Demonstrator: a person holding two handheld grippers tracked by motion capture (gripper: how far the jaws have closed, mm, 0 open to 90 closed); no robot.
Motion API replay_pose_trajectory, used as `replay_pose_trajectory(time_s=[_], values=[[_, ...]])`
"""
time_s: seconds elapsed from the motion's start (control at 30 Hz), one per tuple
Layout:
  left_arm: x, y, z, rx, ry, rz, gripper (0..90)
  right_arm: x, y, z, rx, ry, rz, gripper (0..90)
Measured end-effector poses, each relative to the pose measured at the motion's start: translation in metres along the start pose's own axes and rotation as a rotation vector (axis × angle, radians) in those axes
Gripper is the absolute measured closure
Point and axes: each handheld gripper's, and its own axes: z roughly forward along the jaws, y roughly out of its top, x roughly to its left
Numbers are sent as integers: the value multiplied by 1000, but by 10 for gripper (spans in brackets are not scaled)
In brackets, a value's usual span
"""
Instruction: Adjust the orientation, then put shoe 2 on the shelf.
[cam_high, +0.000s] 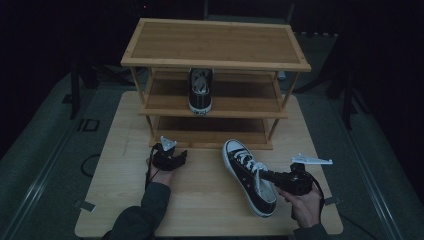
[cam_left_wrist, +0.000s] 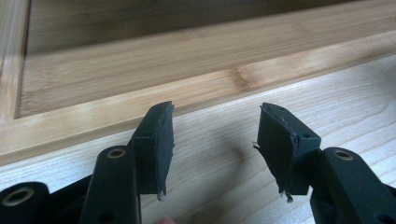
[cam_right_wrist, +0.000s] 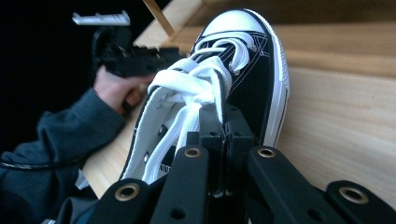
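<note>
A black canvas sneaker (cam_high: 247, 175) with white laces and a white toe cap lies on the light wooden table (cam_high: 200, 205), toe pointing to the far left. My right gripper (cam_high: 263, 175) comes in from the right and is shut on the sneaker's upper beside the laces. In the right gripper view the jaws (cam_right_wrist: 225, 126) are pinched together on the black canvas edge of the sneaker (cam_right_wrist: 254, 60). A matching sneaker (cam_high: 200, 91) stands on the middle shelf of the wooden rack (cam_high: 215, 42). My left gripper (cam_high: 175, 153) is open with nothing between its pads (cam_left_wrist: 156, 140), just in front of the rack's bottom shelf (cam_left_wrist: 140, 70).
The three-tier rack stands at the table's far side, its top shelf bare. The person's left hand and the left gripper (cam_right_wrist: 130, 56) sit left of the sneaker. Bare table lies between the two hands and along the near edge. Dark floor surrounds the table.
</note>
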Motion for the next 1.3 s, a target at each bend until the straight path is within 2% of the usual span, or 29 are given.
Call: replay_pose_trajectory(time_s=[0.27, 0.43, 0.83, 1.1, 1.3], values=[[-1, 0, 1, 12, 4, 4, 466, 10, 15, -20, -73, 40, 17, 889], [-1, 0, 1, 16, 6, 0, 465, 15, 24, -28, -101, 42, 6, 889], [-1, 1, 2, 32, 8, -5, 465, 28, 42, -43, -152, 86, -2, 889], [-3, 1, 3, 42, 6, 3, 465, 35, 57, -50, -200, 85, -5, 889], [-5, 1, 3, 45, 3, 6, 465, 37, 73, -50, -239, 66, 1, 889]])
